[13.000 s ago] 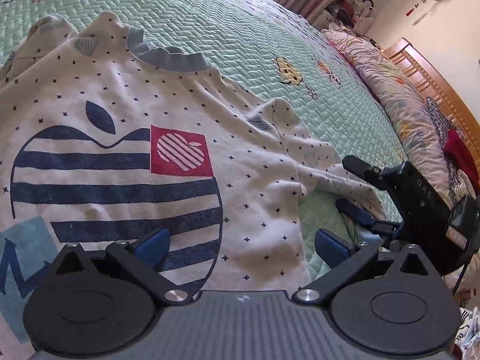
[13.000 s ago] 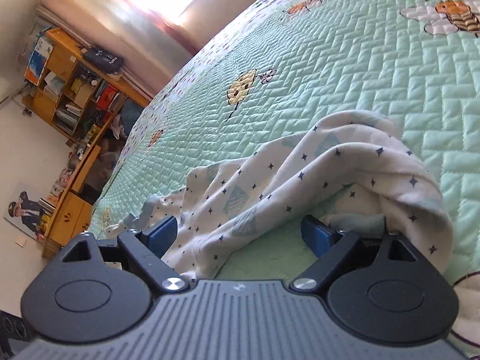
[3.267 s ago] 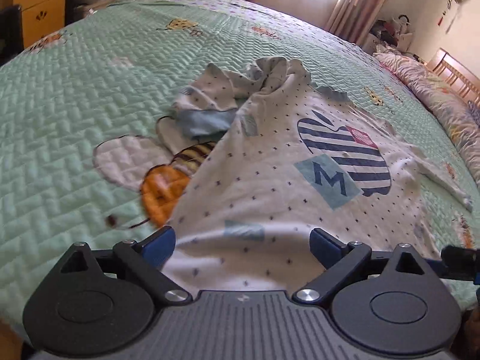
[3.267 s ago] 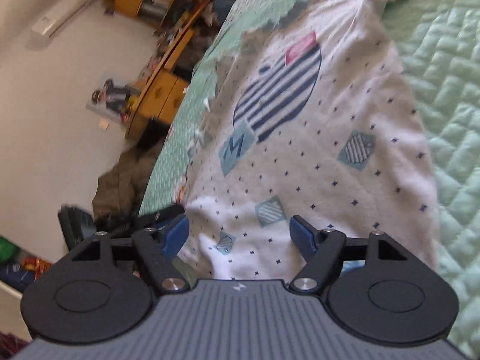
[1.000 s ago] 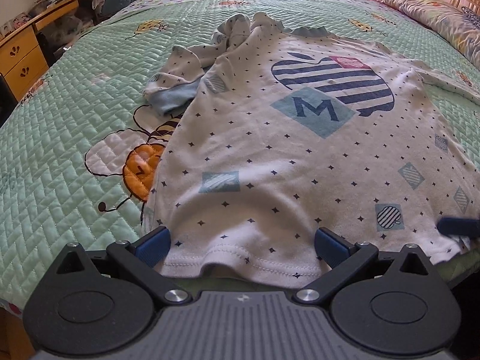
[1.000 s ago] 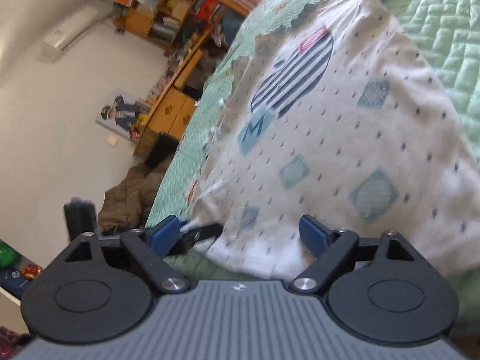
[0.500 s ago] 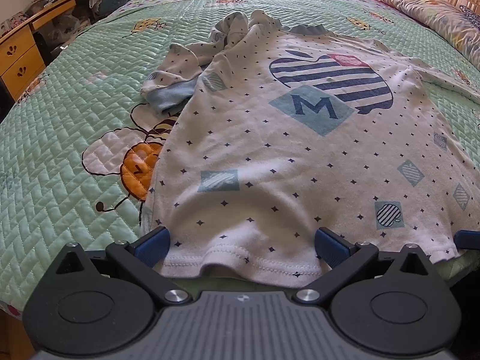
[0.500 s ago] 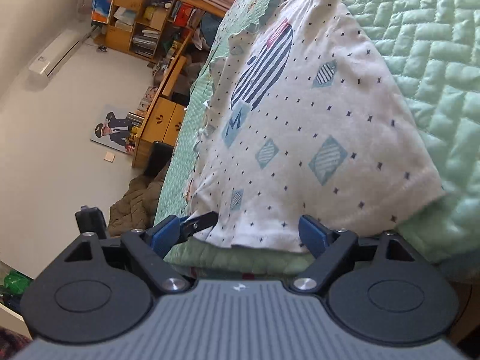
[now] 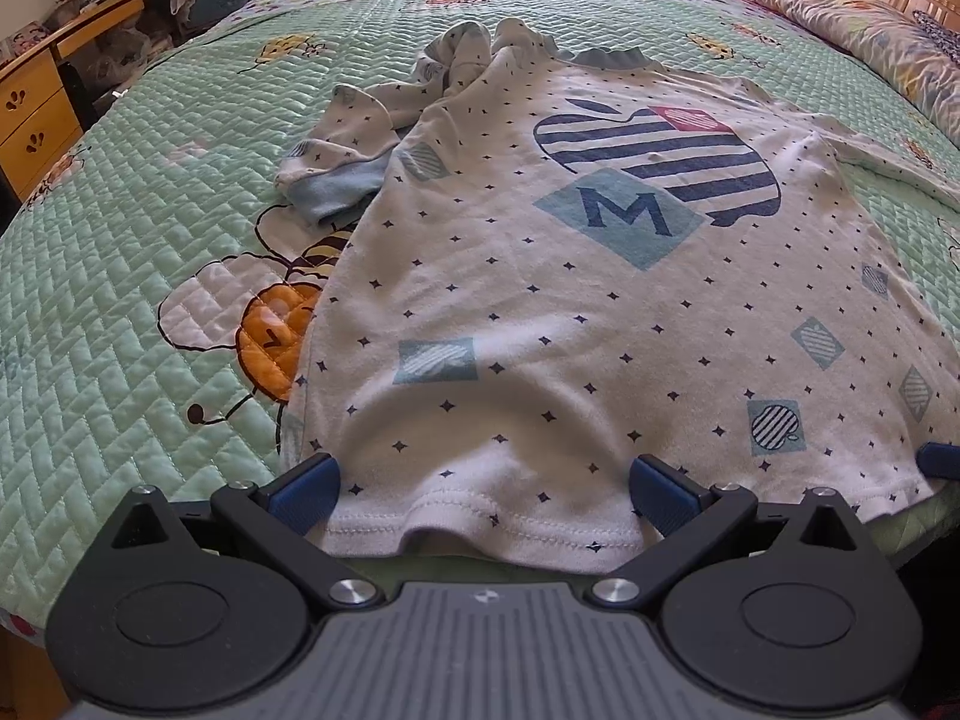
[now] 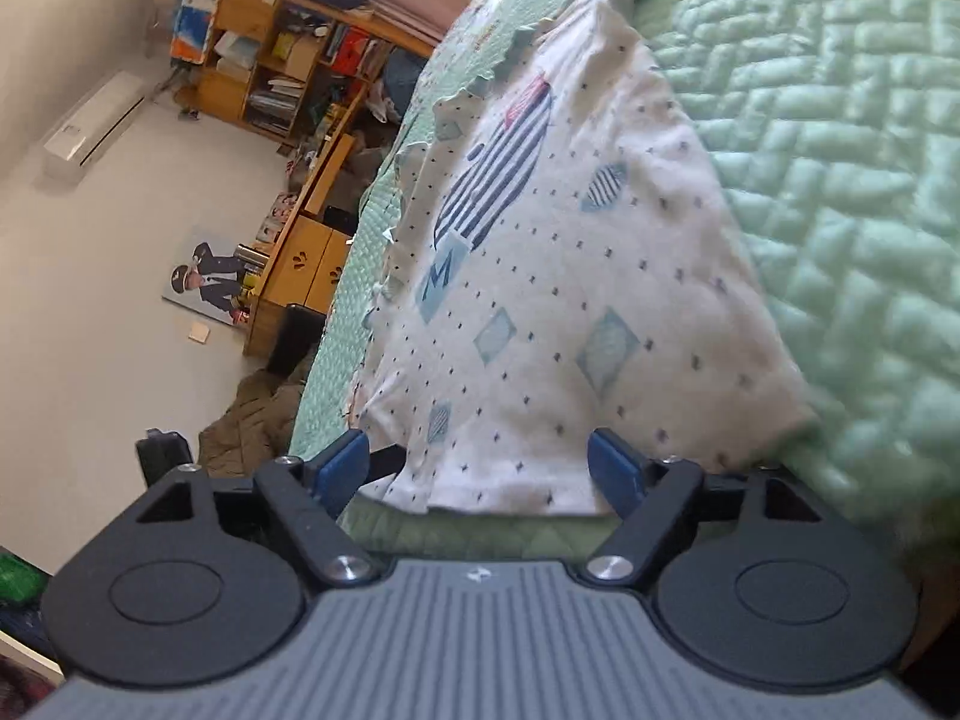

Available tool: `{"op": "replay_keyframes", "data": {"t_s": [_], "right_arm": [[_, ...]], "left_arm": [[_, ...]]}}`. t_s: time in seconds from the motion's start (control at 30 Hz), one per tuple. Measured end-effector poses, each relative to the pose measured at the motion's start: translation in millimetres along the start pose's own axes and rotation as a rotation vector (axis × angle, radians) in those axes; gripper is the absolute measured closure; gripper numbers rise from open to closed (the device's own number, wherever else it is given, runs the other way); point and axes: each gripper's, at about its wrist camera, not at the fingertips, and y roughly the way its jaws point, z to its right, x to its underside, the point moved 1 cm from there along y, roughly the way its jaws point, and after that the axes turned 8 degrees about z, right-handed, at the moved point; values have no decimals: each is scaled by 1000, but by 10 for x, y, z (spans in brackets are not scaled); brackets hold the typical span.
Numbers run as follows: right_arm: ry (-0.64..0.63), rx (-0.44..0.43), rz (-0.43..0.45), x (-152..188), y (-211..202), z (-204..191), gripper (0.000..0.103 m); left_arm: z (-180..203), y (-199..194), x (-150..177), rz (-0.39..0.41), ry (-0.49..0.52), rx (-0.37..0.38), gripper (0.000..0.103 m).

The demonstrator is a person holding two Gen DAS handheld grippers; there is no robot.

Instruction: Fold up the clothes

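Green quilted bed carries the shirt, spread print-up, its hem at the near edge. Left gripper has its fingers wide, the hem lying between them; left sleeve is bunched beyond. Right gripper likewise straddles the hem with wide fingers, probably placed to smooth or lift it.

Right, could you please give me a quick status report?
Both tools open at the hem. Shirt front up on quilt. One sleeve bunched.
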Motion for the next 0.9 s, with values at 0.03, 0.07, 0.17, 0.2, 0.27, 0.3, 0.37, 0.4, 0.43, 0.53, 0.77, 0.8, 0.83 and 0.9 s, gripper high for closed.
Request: {"op": "replay_keyframes", "data": {"t_s": [0.03,0.07,0.17,0.2,0.27,0.3,0.37,0.4,0.43,0.53,0.77,0.8,0.83,0.9], "right_arm": [[-4,4,8,-32,-32,-24,21],[-21,7,24,-81,-60,-66,21],[-71,1,75,-183,-89,-144,18],[-70,7,76,-188,-91,-137,17],[-56,46,35,-121,-68,-29,17],[-46,47,29,-72,-90,36,18],[-15,17,48,18,-188,145,18],[10,13,45,32,-219,170,18],[26,14,45,28,-248,177,18],[-9,15,61,-55,-306,64,17],[32,15,42,-31,-235,202,17],[48,20,30,2,-244,245,17],[62,11,27,19,-270,255,17],[78,-6,29,25,-319,252,17]], "left_arm": [[0,0,0,0,1,1,1],[1,0,0,-1,2,0,1],[4,1,-2,-3,4,-2,1],[6,2,-3,-4,4,-2,1],[11,4,-5,-6,7,-5,1],[15,6,-6,-7,8,-7,1],[15,7,-7,-10,10,-9,1],[16,8,-10,-11,10,-10,1],[16,9,-12,-12,11,-11,1],[17,12,-13,-14,12,-12,1],[38,5,-21,-21,22,-23,1],[45,0,-28,-25,25,-26,1],[52,-5,-35,-28,28,-30,1],[66,-14,-49,-36,35,-37,1]]}}
